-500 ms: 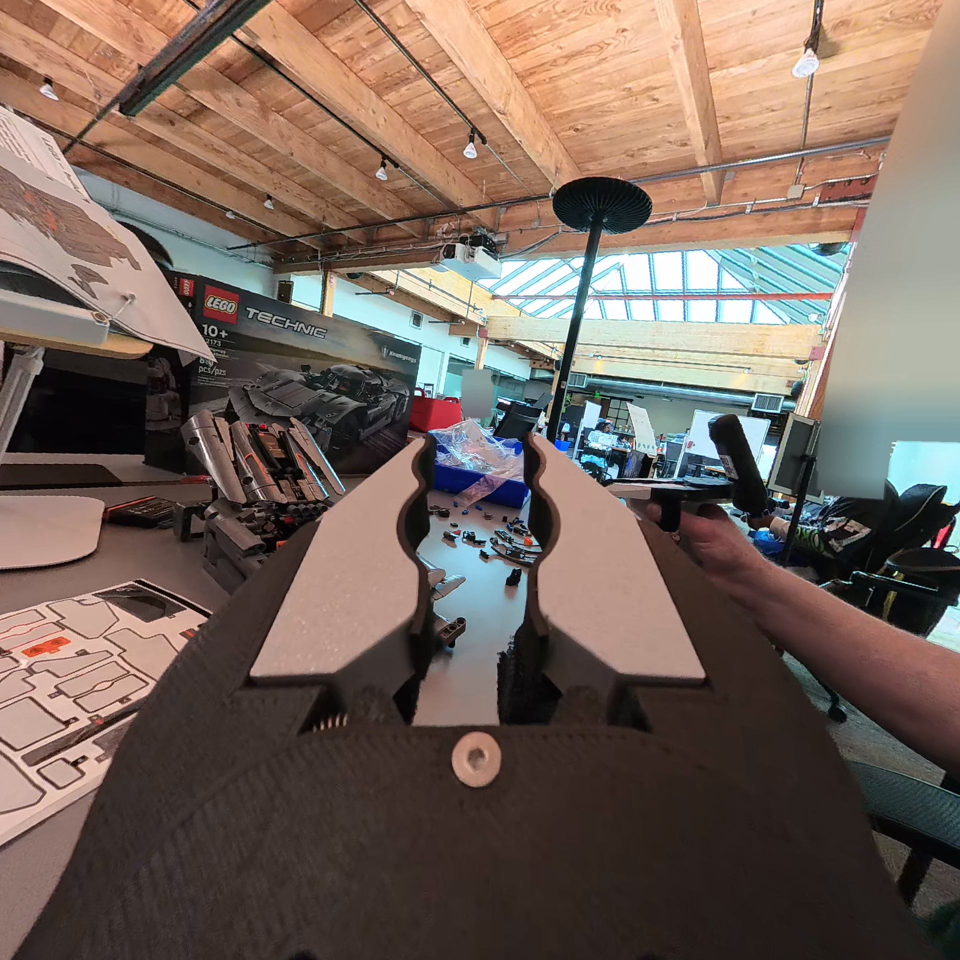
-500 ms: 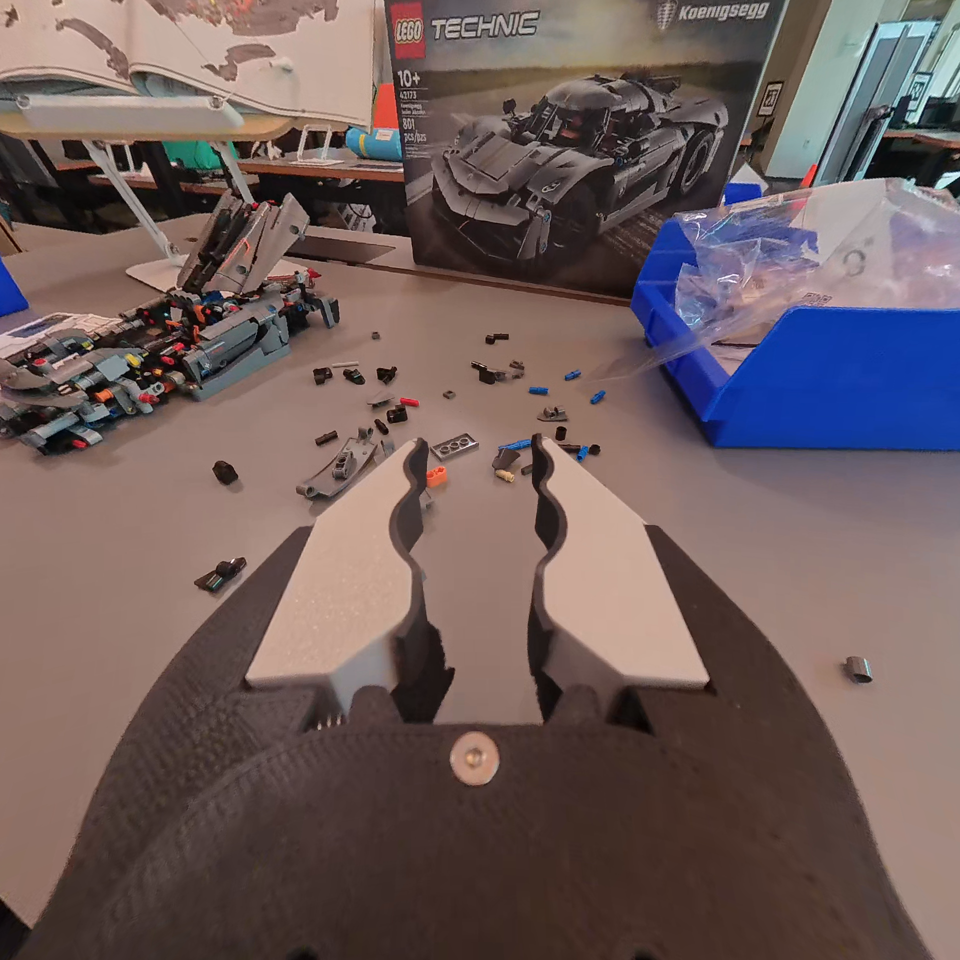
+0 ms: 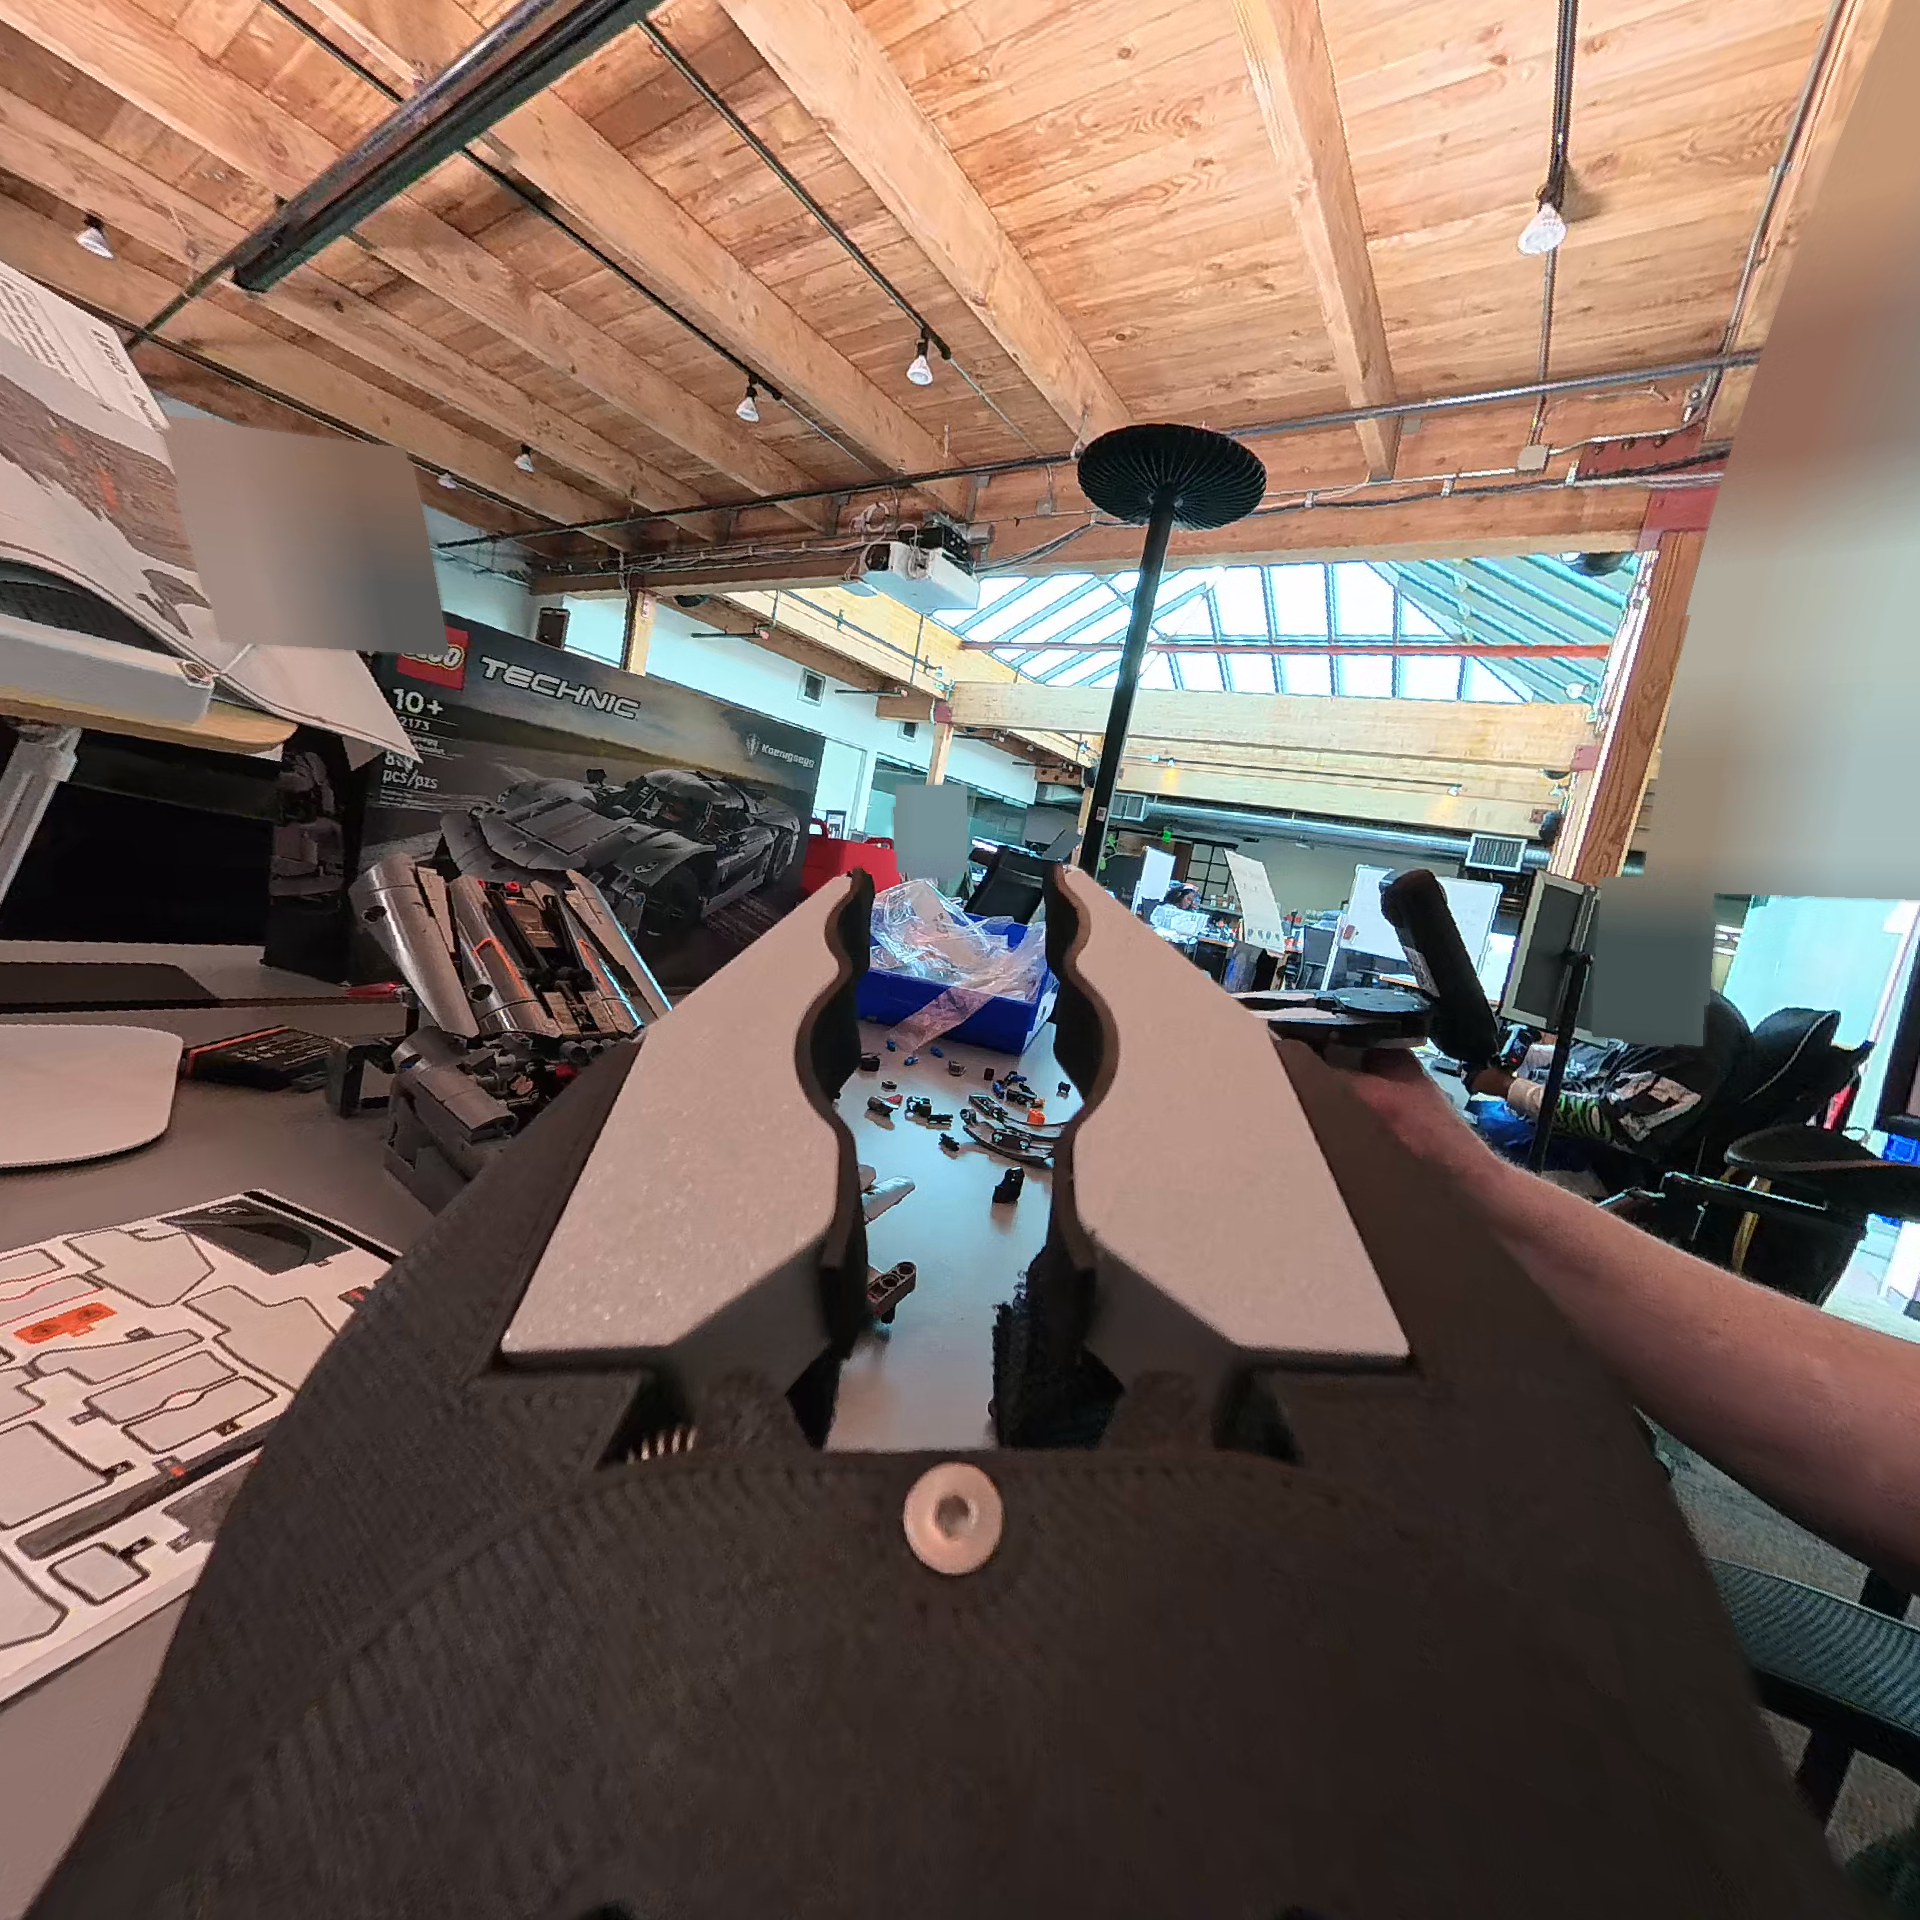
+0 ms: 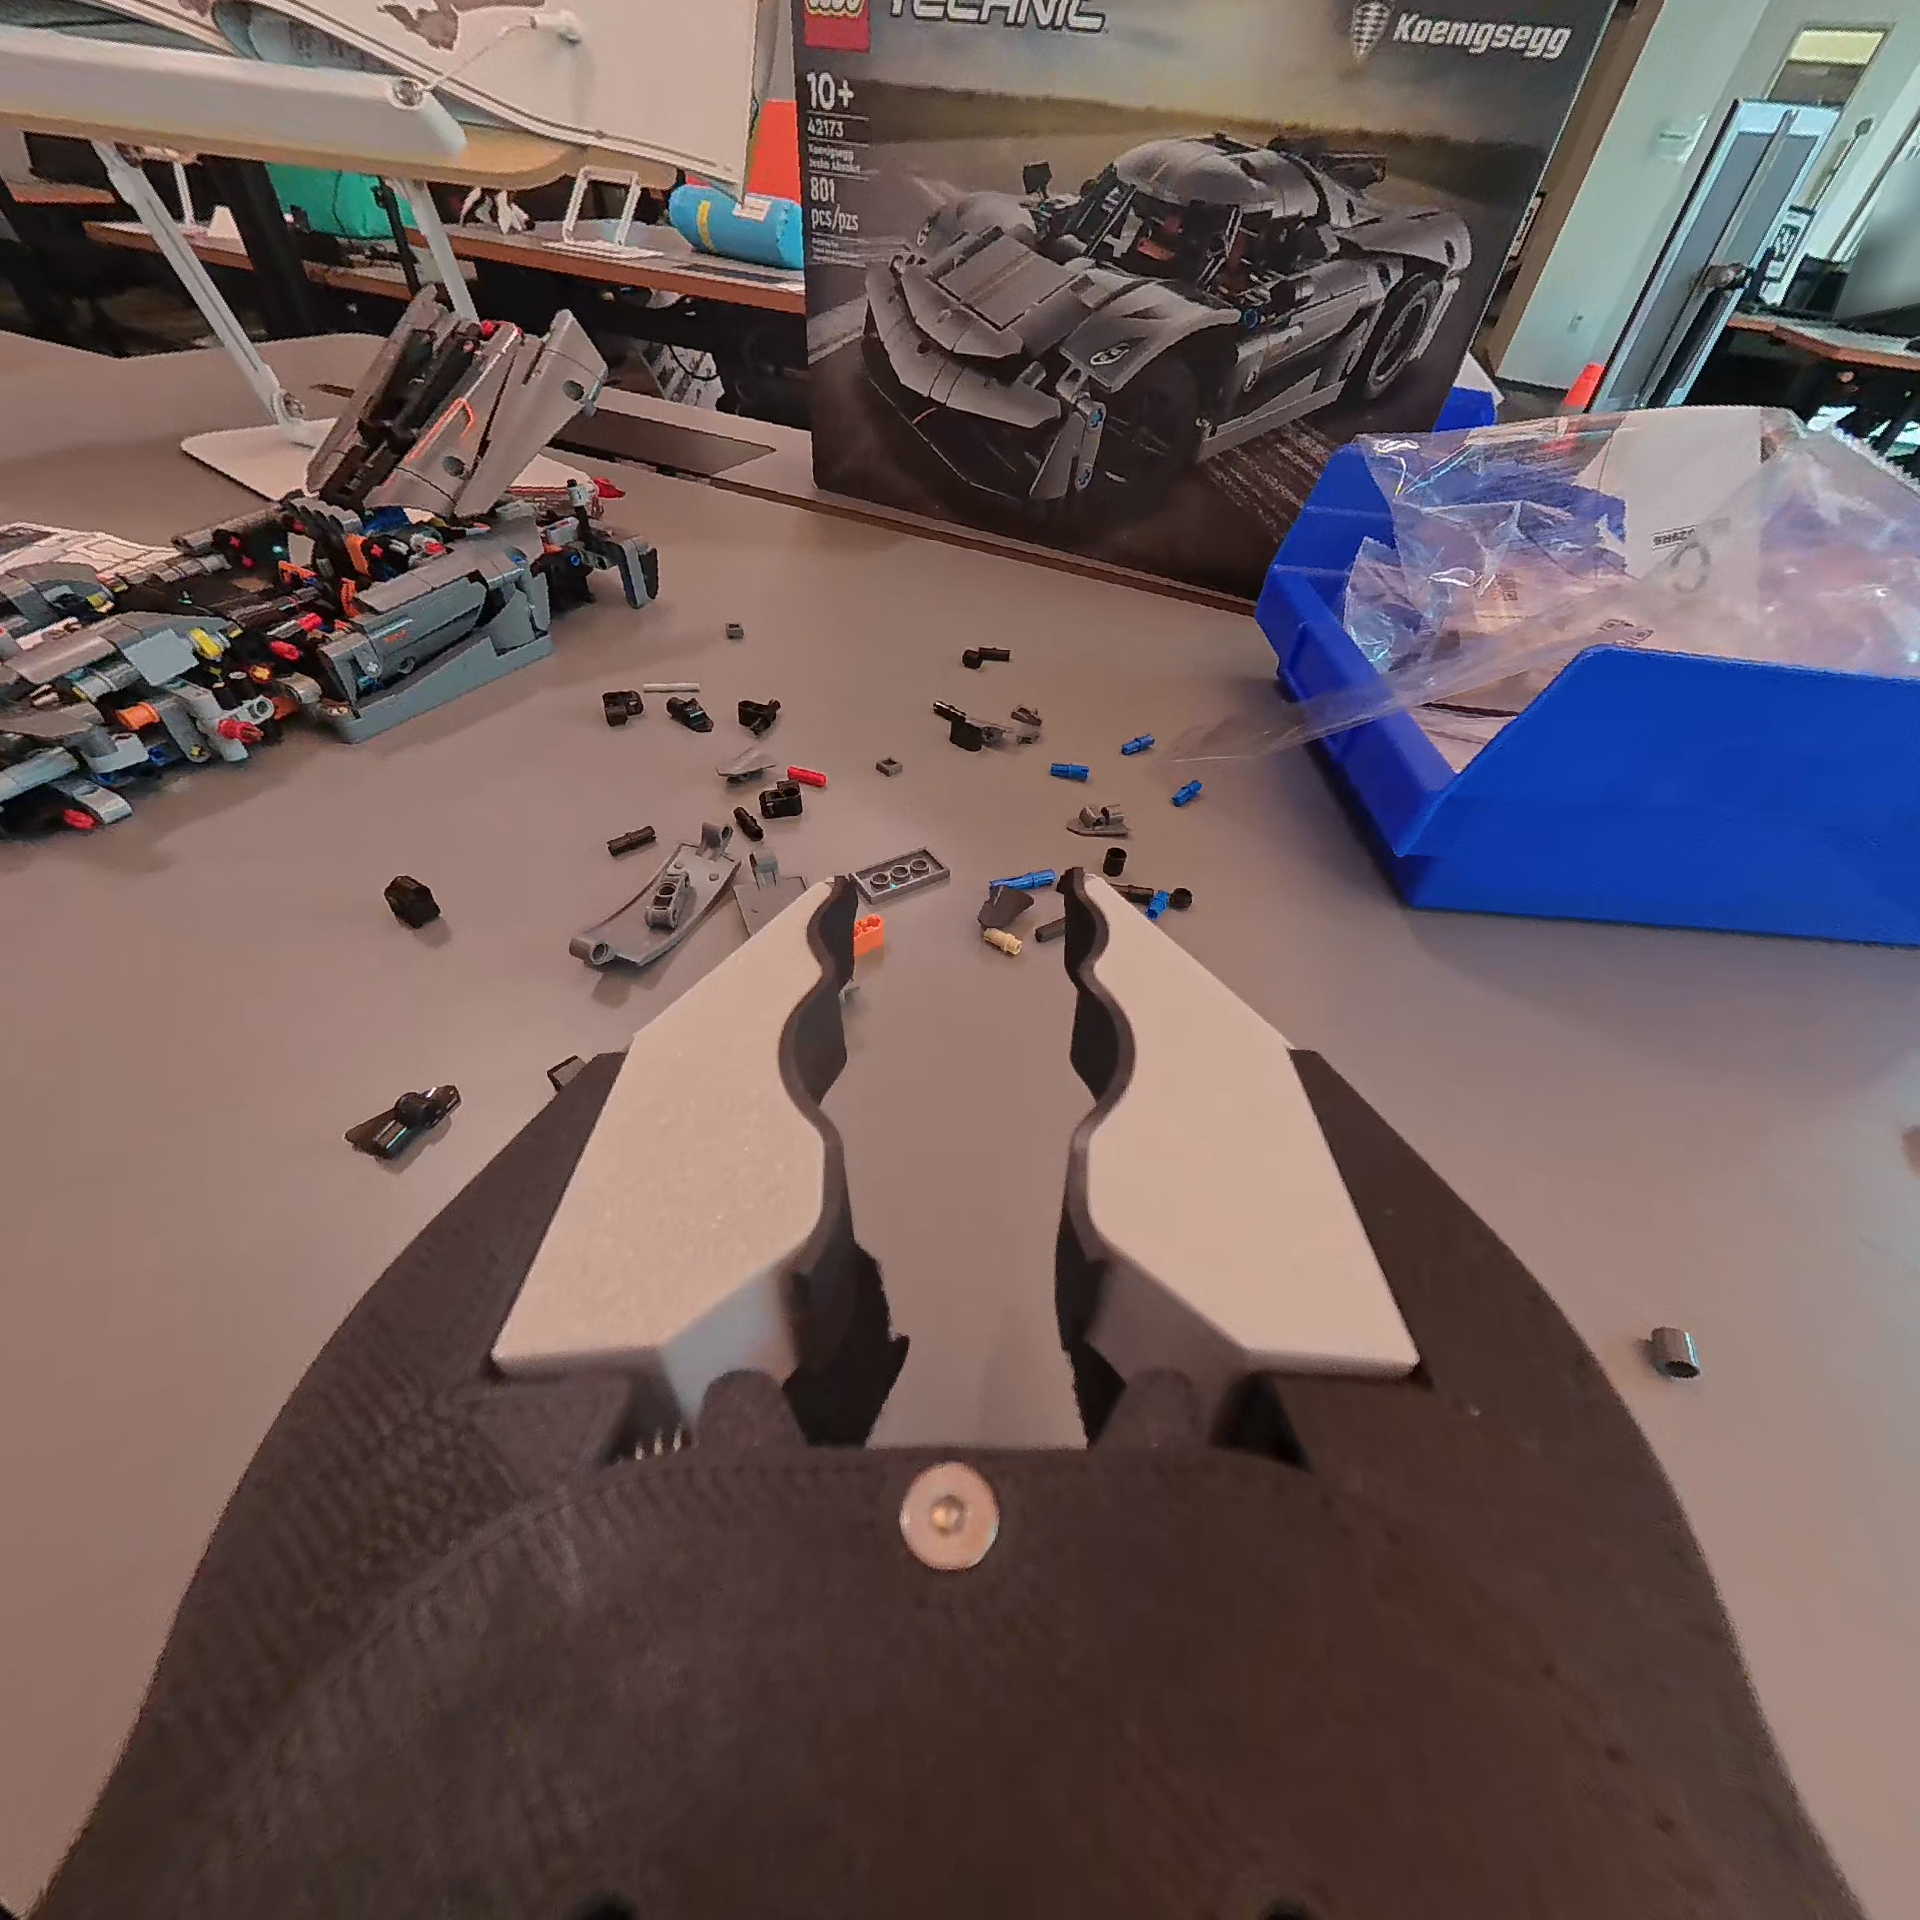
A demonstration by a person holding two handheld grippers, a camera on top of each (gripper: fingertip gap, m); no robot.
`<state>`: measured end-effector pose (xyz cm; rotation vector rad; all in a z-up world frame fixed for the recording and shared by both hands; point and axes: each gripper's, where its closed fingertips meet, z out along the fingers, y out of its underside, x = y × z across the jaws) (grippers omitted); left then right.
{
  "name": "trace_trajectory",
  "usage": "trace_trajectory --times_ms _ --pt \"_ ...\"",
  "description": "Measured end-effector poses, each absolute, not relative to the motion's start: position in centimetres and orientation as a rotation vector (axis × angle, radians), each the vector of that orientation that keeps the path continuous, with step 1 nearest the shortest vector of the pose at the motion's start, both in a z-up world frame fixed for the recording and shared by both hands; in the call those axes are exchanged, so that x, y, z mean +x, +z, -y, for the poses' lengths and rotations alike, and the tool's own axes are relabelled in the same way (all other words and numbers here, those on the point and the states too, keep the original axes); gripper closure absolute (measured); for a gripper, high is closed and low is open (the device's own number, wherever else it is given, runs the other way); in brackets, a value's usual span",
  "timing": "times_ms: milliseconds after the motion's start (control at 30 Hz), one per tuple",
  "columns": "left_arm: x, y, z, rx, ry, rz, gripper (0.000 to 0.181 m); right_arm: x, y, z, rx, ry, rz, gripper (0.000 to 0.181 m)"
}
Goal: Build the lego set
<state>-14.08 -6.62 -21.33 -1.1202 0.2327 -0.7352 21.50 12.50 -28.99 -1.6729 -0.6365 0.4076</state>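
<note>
Two hand-held grippers hover over a grey table [image 4: 1558,1091] strewn with building pieces; the right gripper [image 4: 948,883] has its jaws parted wide with nothing between them, pointed down at the scatter; the left gripper [image 3: 951,894] likewise stands open and empty, aimed more level across the table. The half-built car model [image 4: 312,623], grey with orange, red and blue pins showing and one panel tilted up, lies well off to the left of the right jaws; it looks far from finished, with bodywork and wheels seemingly still to come. Loose small pieces [image 4: 769,717] lie ahead of the right jaws; an orange piece [image 4: 869,932] sits just inside the left fingertip, a flat grey plate [image 4: 900,871] just beyond it, a curved grey panel [image 4: 660,904] to the left. A blue bin [image 4: 1662,790] holding clear bags sits ahead to the right; the set's box [image 4: 1143,260] stands behind; a sticker sheet [image 3: 125,1382] lies left of the left jaws. Nothing blocks the reach, though pieces crowd each other closely.
</note>
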Motion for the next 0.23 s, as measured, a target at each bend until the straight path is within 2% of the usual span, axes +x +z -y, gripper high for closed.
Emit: trace_trajectory --times_ms 233 --pt "-13.76 -21.44 6.58 -1.130 -0.726 -0.249 0.151 21.26 -29.30 -12.55 -1.681 0.373 0.661 0.142"
